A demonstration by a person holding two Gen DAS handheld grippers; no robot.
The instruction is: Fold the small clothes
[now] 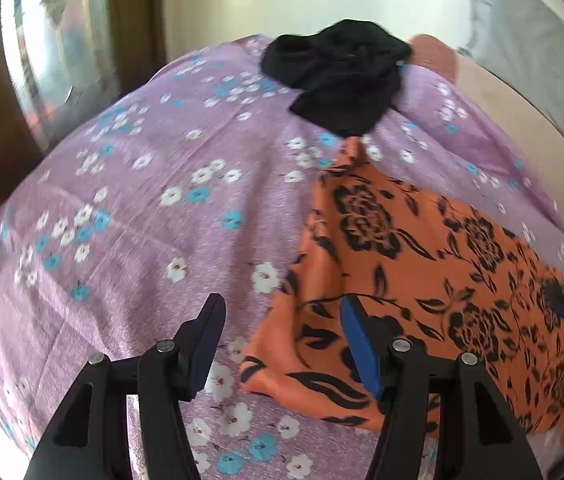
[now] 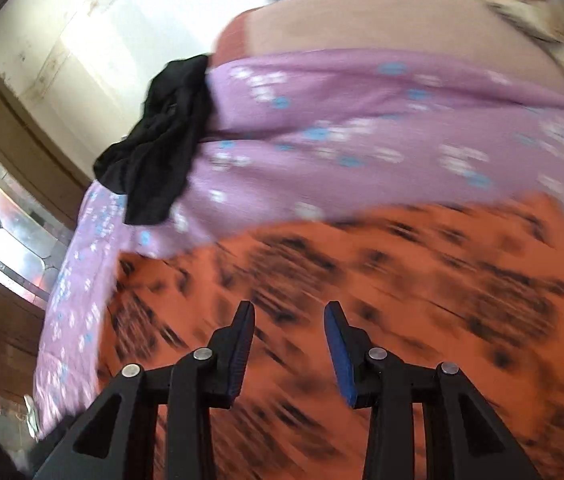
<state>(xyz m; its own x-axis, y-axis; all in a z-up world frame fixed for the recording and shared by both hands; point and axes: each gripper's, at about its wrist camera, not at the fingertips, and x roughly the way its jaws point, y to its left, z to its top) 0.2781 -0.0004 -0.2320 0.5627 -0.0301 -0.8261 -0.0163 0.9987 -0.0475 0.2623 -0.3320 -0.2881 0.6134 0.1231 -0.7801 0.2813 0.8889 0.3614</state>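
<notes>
Two garments lie on a purple flowered sheet [image 1: 154,216]: an orange cloth with a black floral print [image 1: 434,280], spread fairly flat, and a crumpled black garment [image 1: 342,76] at the sheet's far edge. A narrow tip of the orange cloth reaches up to just below the black one.

From the left wrist view the print is sharp and the near left corner of the orange cloth shows, lying between the fingers of the left gripper [image 1: 282,340]. Its jaws stand wide apart with nothing clamped; the left finger sits over bare sheet, the right finger over the orange cloth. At that view's right edge a dark blurred shape, apparently the other tool, hangs over the cloth.

The right wrist view is smeared with motion blur, so the orange cloth [image 2: 362,300] shows only as streaks. It fills the space under the right gripper [image 2: 288,340], whose jaws are also apart and empty. This view shows the black garment [image 2: 162,140] draping over the sheet's [image 2: 362,120] far left edge, and a pale bare surface [image 2: 382,20] beyond the sheet.
</notes>
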